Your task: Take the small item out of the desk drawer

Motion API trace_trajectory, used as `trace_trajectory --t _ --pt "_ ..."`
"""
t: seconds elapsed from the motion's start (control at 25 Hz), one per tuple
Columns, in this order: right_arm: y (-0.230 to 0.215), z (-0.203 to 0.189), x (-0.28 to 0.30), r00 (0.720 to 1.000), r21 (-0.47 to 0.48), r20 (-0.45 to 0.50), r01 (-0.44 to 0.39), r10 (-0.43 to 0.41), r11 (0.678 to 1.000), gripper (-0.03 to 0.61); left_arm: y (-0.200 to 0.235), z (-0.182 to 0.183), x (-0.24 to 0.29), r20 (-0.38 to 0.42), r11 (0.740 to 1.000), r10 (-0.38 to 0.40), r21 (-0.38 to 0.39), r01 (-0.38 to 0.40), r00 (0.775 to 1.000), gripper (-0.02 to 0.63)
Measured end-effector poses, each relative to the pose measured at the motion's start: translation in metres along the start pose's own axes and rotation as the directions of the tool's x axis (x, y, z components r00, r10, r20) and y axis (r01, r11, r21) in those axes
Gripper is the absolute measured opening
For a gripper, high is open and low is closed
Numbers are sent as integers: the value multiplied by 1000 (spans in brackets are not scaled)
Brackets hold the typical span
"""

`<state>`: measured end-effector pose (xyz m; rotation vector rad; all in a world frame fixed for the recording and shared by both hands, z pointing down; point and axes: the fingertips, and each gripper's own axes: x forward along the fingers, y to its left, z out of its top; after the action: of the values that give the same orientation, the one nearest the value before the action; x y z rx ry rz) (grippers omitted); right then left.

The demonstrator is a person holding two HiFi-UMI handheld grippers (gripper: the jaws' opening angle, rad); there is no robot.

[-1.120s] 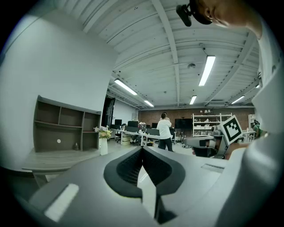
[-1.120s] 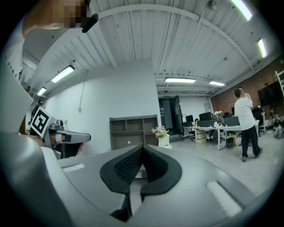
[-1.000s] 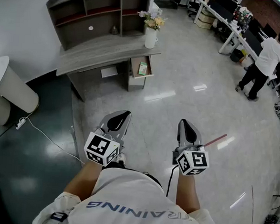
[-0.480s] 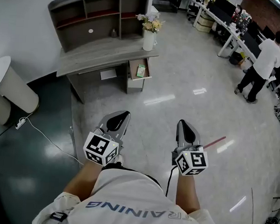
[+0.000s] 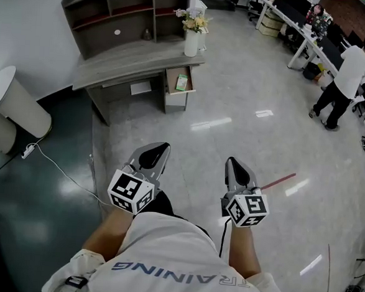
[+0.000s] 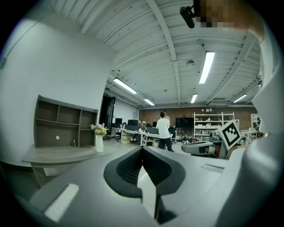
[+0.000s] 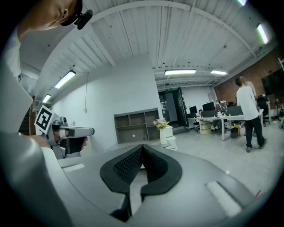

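Note:
A grey desk (image 5: pixel 132 61) stands across the floor, far from both grippers. Its small drawer (image 5: pixel 171 89) is pulled open, and a small green item (image 5: pixel 181 82) lies inside. My left gripper (image 5: pixel 164 147) and right gripper (image 5: pixel 230 160) are held side by side over the shiny floor, both pointing towards the desk. In the left gripper view the left gripper (image 6: pixel 142 150) has its jaws meeting at the tips with nothing between them. The right gripper (image 7: pixel 143 146) looks the same in its own view, shut and empty. The desk (image 7: pixel 111 145) shows small beyond it.
A shelf unit (image 5: pixel 117 13) and a white vase of flowers (image 5: pixel 191 40) stand on the desk. A white round seat (image 5: pixel 10 108) and a floor cable (image 5: pixel 56 171) lie to the left. People (image 5: pixel 349 73) stand by office tables at the far right. Red tape (image 5: pixel 278 181) marks the floor.
In the head view the desk and its open drawer have shifted slightly up and left. Both grippers stay shut and side by side, the right one a little further left.

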<state>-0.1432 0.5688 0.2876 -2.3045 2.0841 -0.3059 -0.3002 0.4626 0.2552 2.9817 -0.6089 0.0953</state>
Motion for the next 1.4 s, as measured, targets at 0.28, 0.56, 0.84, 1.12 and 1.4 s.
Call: trace_trajectory --t 0.28,0.56,0.84,1.12,1.4 --pt "-43 9 17 1000 33 11 7 -7 999 17 -4 3 45 -24 1000 -3 -2 3 1000 -2" --pt "-100 27 75 1000 35 9 27 -27 999 17 19 11 130 -28 1000 -28 -15 28 999 -2" --pt "-150 52 158 999 41 20 33 -34 999 17 66 26 215 -60 999 -43 7 43 997 -2" --pt "-176 64 252 1000 60 4 0 -1 998 17 132 40 281 -67 1000 -10 13 11 998 -2" --pt "-199 72 332 997 36 -40 -60 62 998 17 185 40 332 -60 999 41 -19 -42 997 -2"
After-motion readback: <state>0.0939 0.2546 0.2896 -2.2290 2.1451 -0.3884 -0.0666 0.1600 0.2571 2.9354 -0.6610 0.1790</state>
